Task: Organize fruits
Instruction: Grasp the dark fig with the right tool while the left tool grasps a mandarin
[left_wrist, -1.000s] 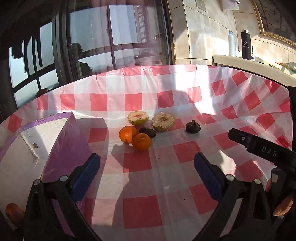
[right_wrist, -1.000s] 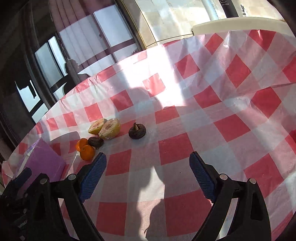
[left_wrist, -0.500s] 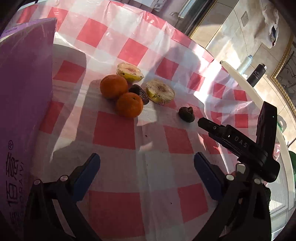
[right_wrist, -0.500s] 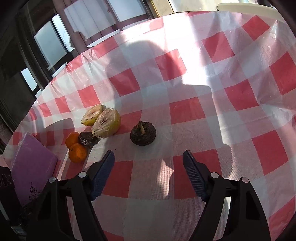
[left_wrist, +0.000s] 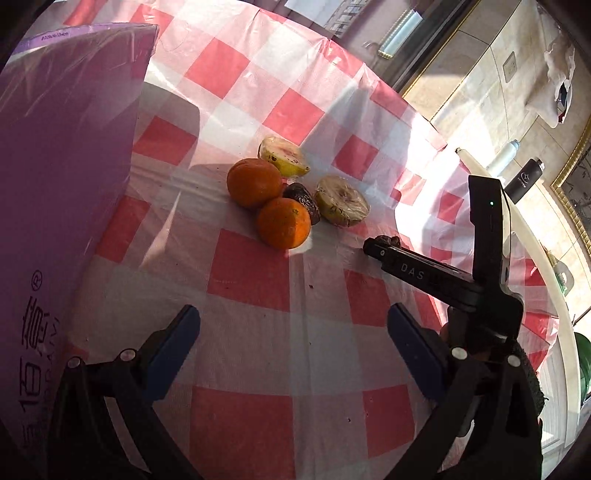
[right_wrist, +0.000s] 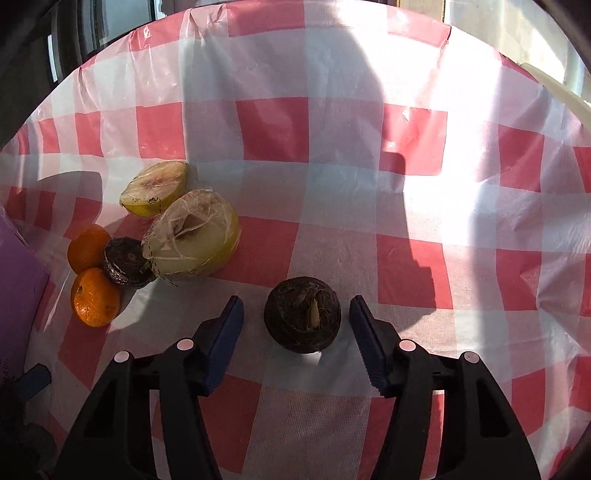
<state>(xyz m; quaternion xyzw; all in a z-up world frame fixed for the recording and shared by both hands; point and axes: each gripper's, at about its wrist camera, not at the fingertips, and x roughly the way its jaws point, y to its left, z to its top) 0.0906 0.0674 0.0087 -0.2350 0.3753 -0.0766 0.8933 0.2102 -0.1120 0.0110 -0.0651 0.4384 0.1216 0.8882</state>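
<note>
The right tool (right_wrist: 295, 317) is sitting wide, its blue pads flanking a dark round fruit (right_wrist: 302, 314) on the checked tabletop (right_wrist: 369, 184) without touching it. The left tool (left_wrist: 291, 343) is hanging wide over bare cloth, holding nothing. Beyond it, two oranges (left_wrist: 255, 182), two wrapped fruit halves (left_wrist: 342, 200) and another dark fruit (left_wrist: 301, 201) are lying clustered beside a purple box (left_wrist: 62, 184).

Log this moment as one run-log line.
right hand-held gripper: open, straddling lone dark fruit | left hand-held gripper: open, empty | oranges: on tablecloth
</note>
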